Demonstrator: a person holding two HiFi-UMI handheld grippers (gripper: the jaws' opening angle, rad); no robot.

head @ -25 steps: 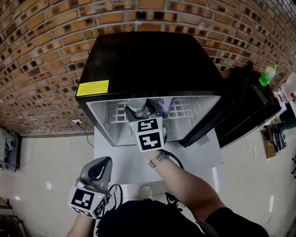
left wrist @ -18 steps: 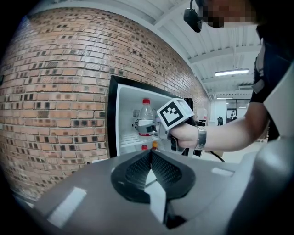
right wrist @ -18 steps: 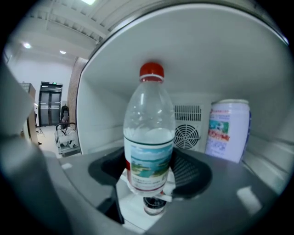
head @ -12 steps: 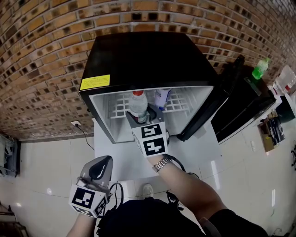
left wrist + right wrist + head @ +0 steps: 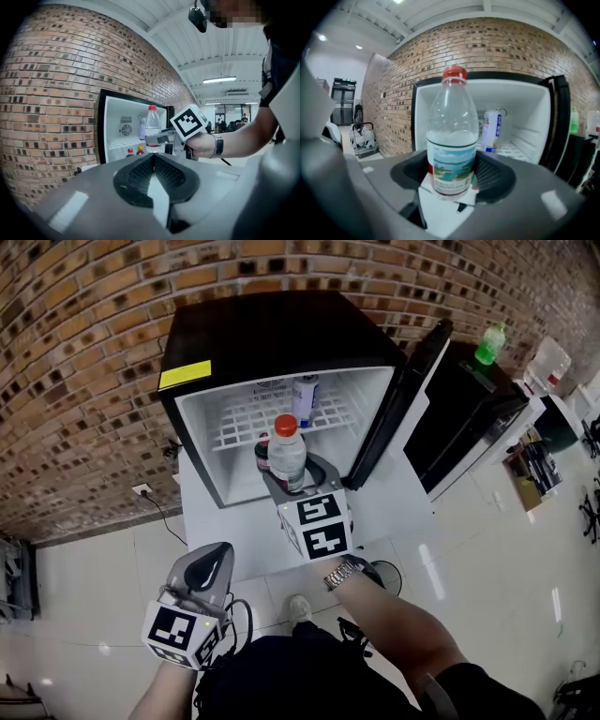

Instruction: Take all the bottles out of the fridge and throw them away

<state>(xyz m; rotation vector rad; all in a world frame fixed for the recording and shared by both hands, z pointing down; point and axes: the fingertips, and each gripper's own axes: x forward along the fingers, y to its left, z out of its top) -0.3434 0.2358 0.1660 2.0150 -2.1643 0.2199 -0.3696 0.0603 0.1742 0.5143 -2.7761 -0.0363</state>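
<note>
The black mini fridge (image 5: 281, 334) stands open against the brick wall. My right gripper (image 5: 292, 482) is shut on a clear water bottle (image 5: 286, 454) with a red cap, held upright just outside the fridge opening; the same bottle (image 5: 451, 140) fills the right gripper view. A white can with blue print (image 5: 303, 399) stands on the wire shelf inside. Below the shelf two small bottles (image 5: 134, 151) with red caps show at the fridge's bottom. My left gripper (image 5: 206, 570) hangs low at the left, away from the fridge, jaws together and empty.
The fridge door (image 5: 394, 418) swings open to the right. A black cabinet (image 5: 464, 409) beside it carries a green bottle (image 5: 489, 343). A white platform (image 5: 394, 512) lies under the fridge, and a wall socket with a cable (image 5: 142, 490) sits at the left.
My right gripper has drawn the water bottle back out of the fridge toward me. The head view has shifted, so the fridge sits further left. The left gripper has stayed in place.
</note>
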